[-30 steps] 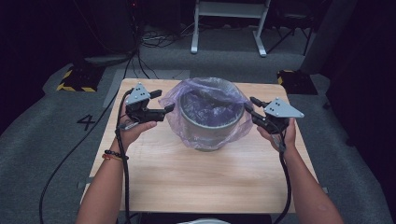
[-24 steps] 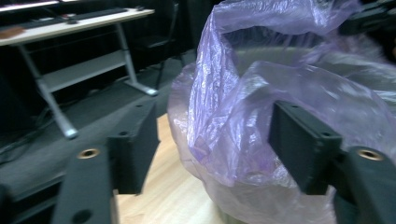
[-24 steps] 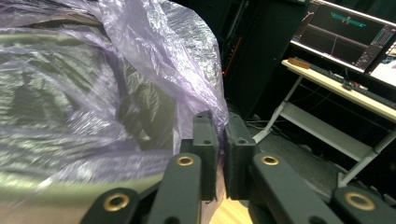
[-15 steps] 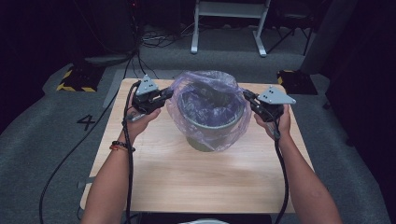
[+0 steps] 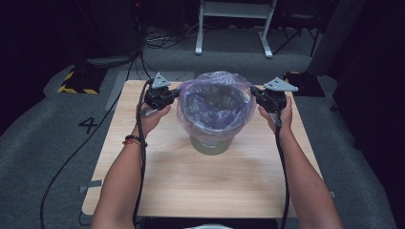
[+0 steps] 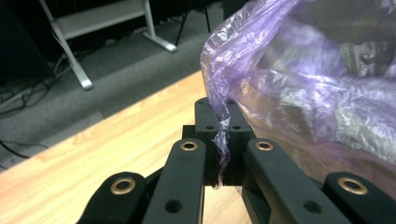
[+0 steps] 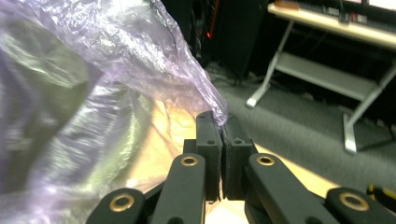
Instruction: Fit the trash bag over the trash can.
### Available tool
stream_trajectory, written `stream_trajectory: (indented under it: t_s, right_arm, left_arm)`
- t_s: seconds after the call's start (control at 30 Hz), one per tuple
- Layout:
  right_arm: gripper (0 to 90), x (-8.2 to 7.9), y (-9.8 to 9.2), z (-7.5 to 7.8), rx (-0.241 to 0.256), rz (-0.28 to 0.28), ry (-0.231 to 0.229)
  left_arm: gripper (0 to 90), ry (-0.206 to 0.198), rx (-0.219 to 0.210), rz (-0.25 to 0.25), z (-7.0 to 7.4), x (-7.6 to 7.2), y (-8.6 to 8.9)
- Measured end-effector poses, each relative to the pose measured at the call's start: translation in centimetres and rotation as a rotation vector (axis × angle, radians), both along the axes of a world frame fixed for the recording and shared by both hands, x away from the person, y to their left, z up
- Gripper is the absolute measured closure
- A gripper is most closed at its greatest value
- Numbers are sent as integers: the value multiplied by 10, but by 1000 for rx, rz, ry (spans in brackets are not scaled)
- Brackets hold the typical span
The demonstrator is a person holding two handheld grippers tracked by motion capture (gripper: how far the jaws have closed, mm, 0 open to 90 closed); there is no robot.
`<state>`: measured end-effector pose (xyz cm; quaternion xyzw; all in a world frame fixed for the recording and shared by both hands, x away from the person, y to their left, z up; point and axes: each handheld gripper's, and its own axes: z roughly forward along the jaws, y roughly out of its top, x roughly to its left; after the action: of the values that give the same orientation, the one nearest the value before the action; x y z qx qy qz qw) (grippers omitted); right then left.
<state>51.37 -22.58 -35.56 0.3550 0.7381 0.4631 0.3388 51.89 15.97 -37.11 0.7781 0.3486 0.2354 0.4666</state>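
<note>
Dark floor, cables and a white-legged stand lie behind a wooden table [image 5: 157, 181], and at its middle stands a green bin [image 5: 211, 143] with a purple bag [image 5: 215, 102] draped in and over it. Left gripper [image 5: 165, 95] pinches the bag's edge at the bin's left side; in the left gripper view a twisted strand of film runs down between its closed jaws. Right gripper [image 5: 260, 97] does the same at the right side, jaws clamped on a peak of the film. By my reading, the lining is well along: the bag is opened wide, its mouth spread around the rim and its skirt hanging over the upper wall. What seems left is pulling the edge down snug and letting go. Hard to judge is whether the bag reaches the bin's bottom, since the inside is shadowed and wrinkled; the far rim is veiled by film, and both gripper views are blurred close up.
</note>
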Motion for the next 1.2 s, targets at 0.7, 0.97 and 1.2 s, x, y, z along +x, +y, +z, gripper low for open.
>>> stream_trajectory:
  t_s: [0.7, 0.97, 1.2]
  right_arm:
    - [886, 28, 4, -51, 61, 18, 246]
    - [900, 34, 6, -59, 95, 20, 322]
    - [900, 34, 8, -69, 84, 36, 371]
  left_arm:
    - [884, 130, 28, -34, -35, 19, -28]
    - [882, 196, 7, -34, -45, 23, -32]
    - [871, 238, 33, -44, -54, 24, -34]
